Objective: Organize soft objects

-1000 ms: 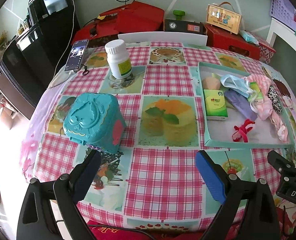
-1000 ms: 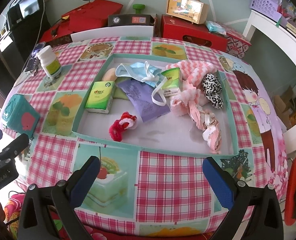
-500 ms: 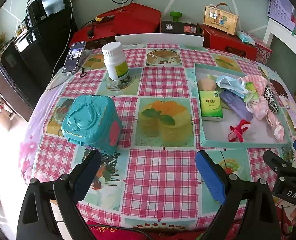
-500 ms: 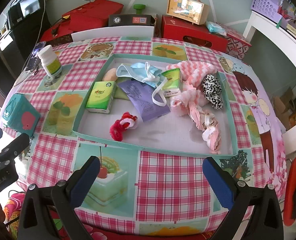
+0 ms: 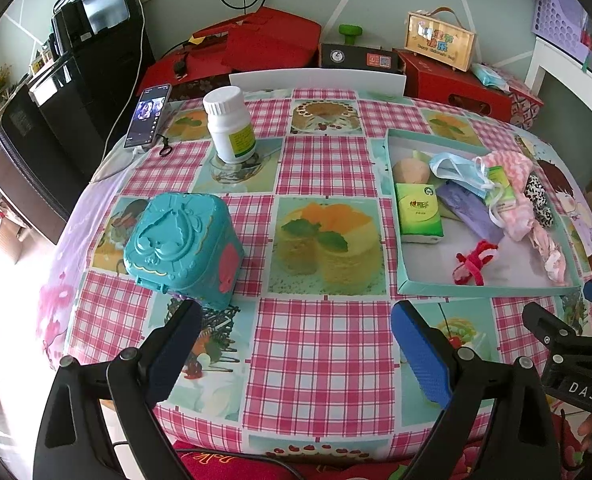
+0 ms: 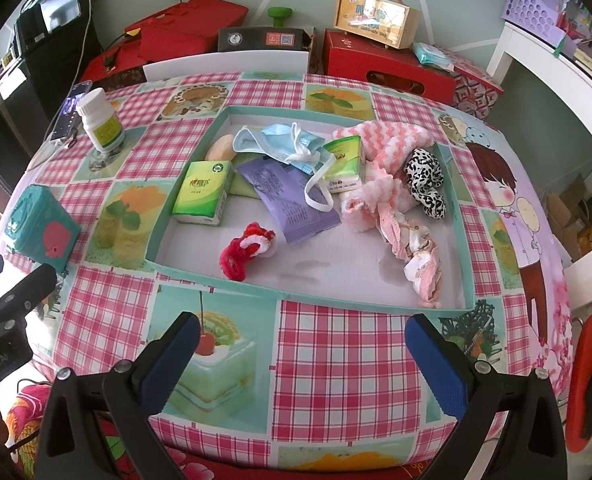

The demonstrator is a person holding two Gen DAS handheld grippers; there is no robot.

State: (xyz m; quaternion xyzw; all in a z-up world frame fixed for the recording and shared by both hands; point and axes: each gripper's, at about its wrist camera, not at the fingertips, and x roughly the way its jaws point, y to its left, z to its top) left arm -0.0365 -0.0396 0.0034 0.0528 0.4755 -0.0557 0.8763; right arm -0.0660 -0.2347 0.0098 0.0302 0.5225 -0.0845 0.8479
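hanging wide apart at the bottom of its own view, the blue fingers of the left gripper (image 5: 292, 350) hold nothing, and the counter (image 5: 320, 344) with its pink checked cloth shows between them. just above the left-hand finger sits a teal box (image 5: 184, 248) with a red spot on its side. higher up stands a white bottle (image 5: 230, 128), and a phone (image 5: 148, 120) lies in the upper left.

the right gripper (image 6: 300, 354) is wide open and empty too, low in its view. right above it lies a flat teal tray (image 6: 296, 290). inside the tray are the soft things: a red fuzzy scrunchie (image 6: 246, 250), a green tissue pack (image 6: 202, 192), a purple pouch (image 6: 292, 200), a blue face mask (image 6: 284, 144), a pink and white cloth (image 6: 380, 160), a spotted hair band (image 6: 424, 180) and a pink twisted band (image 6: 412, 248).
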